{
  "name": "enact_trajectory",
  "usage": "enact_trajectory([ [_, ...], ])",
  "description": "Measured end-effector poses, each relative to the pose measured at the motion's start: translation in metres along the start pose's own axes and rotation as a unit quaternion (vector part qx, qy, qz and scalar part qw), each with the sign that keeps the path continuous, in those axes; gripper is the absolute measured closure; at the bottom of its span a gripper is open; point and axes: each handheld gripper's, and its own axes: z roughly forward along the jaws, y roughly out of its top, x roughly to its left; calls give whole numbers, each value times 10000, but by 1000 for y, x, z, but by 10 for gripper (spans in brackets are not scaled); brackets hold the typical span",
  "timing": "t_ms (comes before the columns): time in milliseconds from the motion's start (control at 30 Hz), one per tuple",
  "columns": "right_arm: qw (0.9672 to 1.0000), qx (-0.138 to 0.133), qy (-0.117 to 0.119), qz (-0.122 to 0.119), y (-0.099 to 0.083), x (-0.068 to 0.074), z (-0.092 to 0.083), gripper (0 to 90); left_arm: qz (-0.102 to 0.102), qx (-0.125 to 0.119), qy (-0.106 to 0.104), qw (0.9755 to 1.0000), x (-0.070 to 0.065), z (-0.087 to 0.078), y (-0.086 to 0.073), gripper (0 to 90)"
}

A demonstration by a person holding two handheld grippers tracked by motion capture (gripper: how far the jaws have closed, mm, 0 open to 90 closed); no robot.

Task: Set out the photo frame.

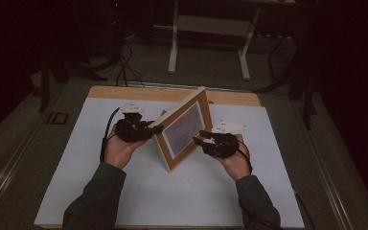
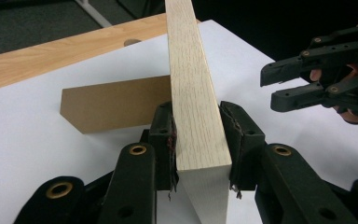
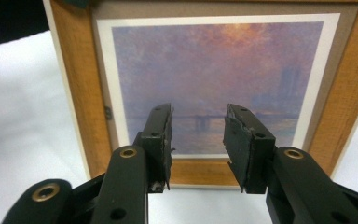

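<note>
A wooden picture frame (image 1: 184, 128) with a hazy purple-and-orange print stands upright on the white table cover (image 1: 196, 196), propped by a brown cardboard back stand (image 2: 112, 107). My left gripper (image 1: 157, 128) is shut on the frame's pale side edge (image 2: 193, 93), one pad pressing on each face. In the left gripper view, my left gripper (image 2: 198, 133) holds that edge near its lower end. My right gripper (image 1: 202, 140) hovers open just in front of the print (image 3: 214, 60), a little apart from it. Nothing lies between the jaws of my right gripper (image 3: 198, 135).
The white cover lies on a wooden tabletop whose bare strip (image 1: 148, 93) shows at the far side. Beyond it, on the dark floor, are a white desk frame (image 1: 206, 28) and loose cables (image 1: 124, 67). Both sleeved forearms come in from the near edge.
</note>
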Motion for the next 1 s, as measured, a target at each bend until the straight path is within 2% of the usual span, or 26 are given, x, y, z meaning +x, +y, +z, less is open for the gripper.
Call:
enact_trajectory([
  [367,10000,51,-36,17,-1,-1,3,605,12,29,-374,9993,21,-14,-4,704],
  [633,10000,31,-54,34,0,-1,4,605,-8,27,-629,9980,28,-15,-4,710],
  [867,9999,-4,-98,49,0,-3,3,603,-2,48,-1052,9944,32,-12,-3,721],
  [1000,9999,-19,-135,36,1,-5,1,597,-15,-12,-932,9956,29,-13,-5,717],
])
